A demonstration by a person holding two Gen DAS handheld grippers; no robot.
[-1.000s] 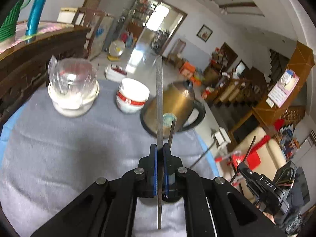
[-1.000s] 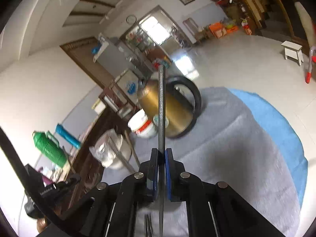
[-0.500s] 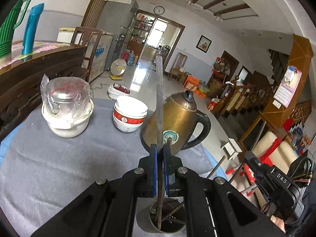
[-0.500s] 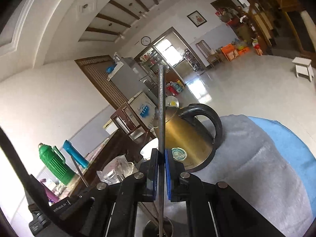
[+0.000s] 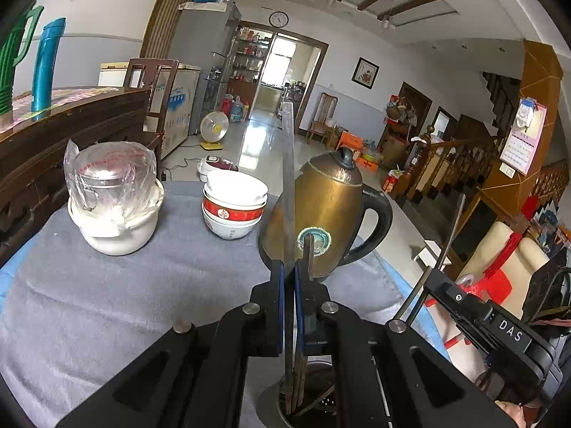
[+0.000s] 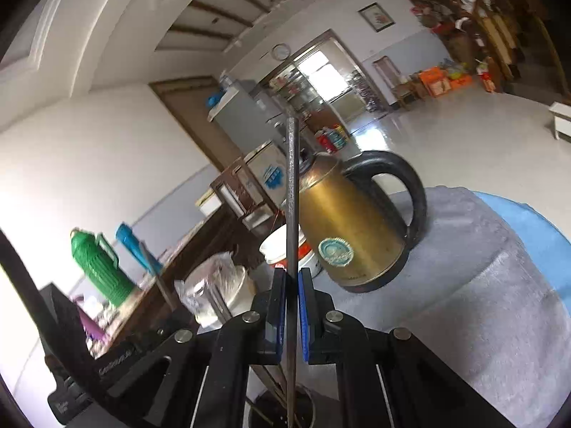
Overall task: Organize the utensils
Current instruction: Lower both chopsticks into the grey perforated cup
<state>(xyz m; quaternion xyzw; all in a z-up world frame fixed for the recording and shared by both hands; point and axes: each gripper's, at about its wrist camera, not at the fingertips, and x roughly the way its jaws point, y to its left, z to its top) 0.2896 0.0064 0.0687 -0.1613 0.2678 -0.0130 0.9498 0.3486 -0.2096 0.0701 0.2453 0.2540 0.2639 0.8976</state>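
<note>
Directly below both grippers stands the metal utensil holder (image 5: 303, 403), on the counter (image 5: 107, 303) just in front of the brass kettle (image 5: 321, 214). The left gripper (image 5: 289, 271) has its fingers closed on a flat steel utensil (image 5: 288, 164), whose long axis runs upright, lower end already inside the holder's mouth among the utensils standing there. The right gripper (image 6: 292, 278) is likewise closed on a dark chopstick (image 6: 292, 192), also upright, its lower tip at or just inside the holder (image 6: 282, 410). Both pieces point straight down at the holder, so the coming move is likely a simple release; the left one looks deeper in. Beyond the kettle, to its left, sit stacked bowls (image 5: 233, 207) and a plastic-covered white pot (image 5: 114, 199).
</note>
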